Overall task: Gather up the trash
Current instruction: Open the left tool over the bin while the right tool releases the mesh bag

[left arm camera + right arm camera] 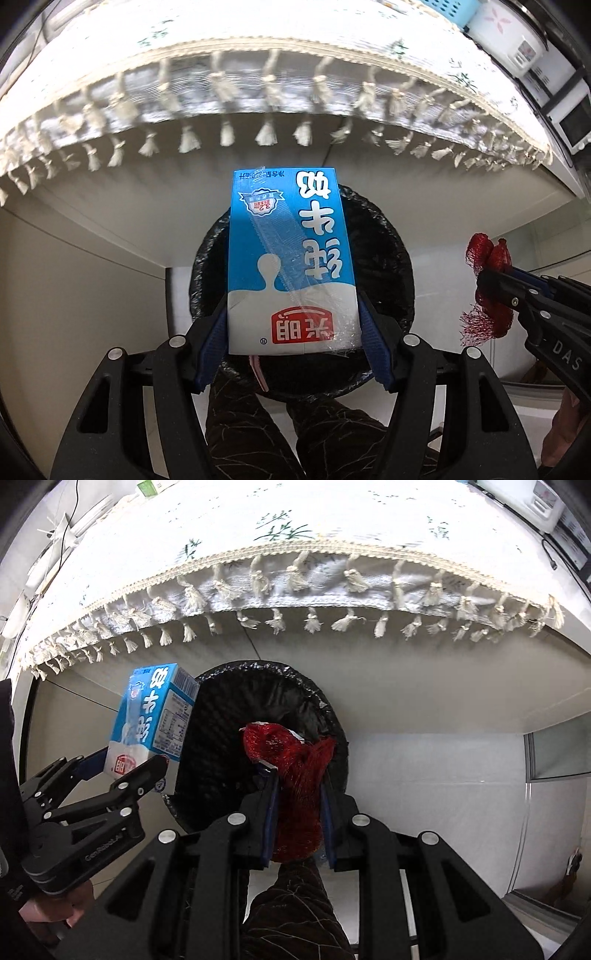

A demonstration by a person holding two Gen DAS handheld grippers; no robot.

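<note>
The upside-down milk carton (pixel 291 262) reads "光明", "纯牛奶" and "3.2"; the right claw (pixel 495 280) arm shows "DAS".

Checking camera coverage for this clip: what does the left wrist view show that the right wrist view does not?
Only the left wrist view shows the milk carton's front face head-on, a blue basket and a rice cooker on the table. Only the right wrist view shows the carton's nutrition-label side and the red mesh bag filling the right gripper. Both show the left gripper, the black-lined bin and the fringed tablecloth.
</note>
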